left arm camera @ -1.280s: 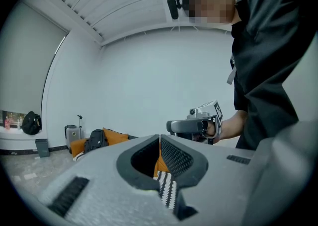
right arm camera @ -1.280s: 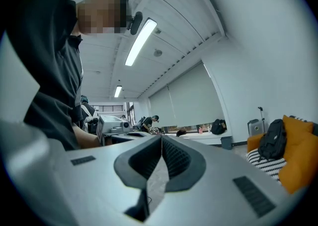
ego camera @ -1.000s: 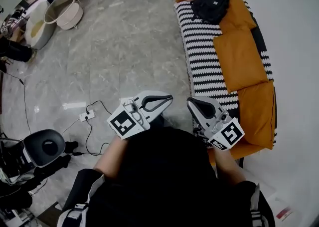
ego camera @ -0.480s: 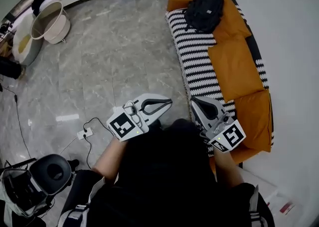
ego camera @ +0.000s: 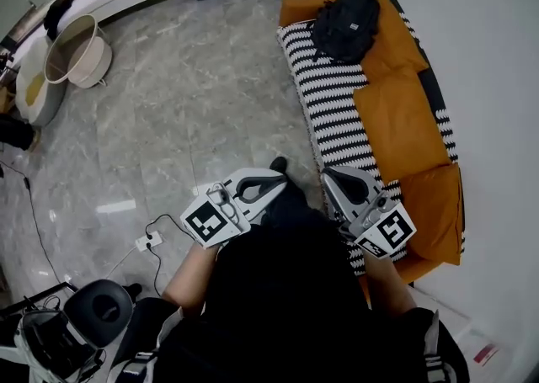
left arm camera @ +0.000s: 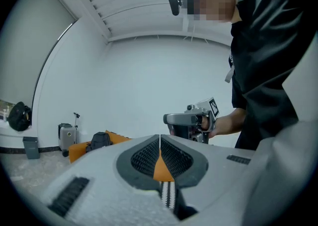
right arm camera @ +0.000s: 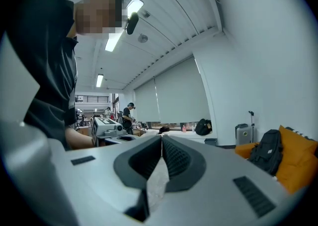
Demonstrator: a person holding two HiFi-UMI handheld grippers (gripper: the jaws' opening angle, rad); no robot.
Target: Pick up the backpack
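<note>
- Compared with a second back, ground is being covered: the sofa (ego camera: 330,112) is being walked along, the floor socket strip (ego camera: 147,242) is being left further behind, and the backpack (ego camera: 347,26) is being brought a bit closer.
- The backpack is still being left untouched. It is sitting on the far end of the sofa seat, propped against an orange cushion (ego camera: 389,29).
- From the jaws it is lying straight ahead and off to the right, well apart. The sofa's long axis is being followed toward it. How the bag's own long axis is lying is hard to call from here, probably tilted back toward the cushion.
- The right gripper (ego camera: 331,176) is being held on the sofa side, so it is being counted as the nearer one. The left gripper (ego camera: 280,179) is being kept out over the floor.
- Both sets of jaws are being held fully closed, with nothing between them.
- Count: one backpack, two grippers, three orange cushions.
</note>
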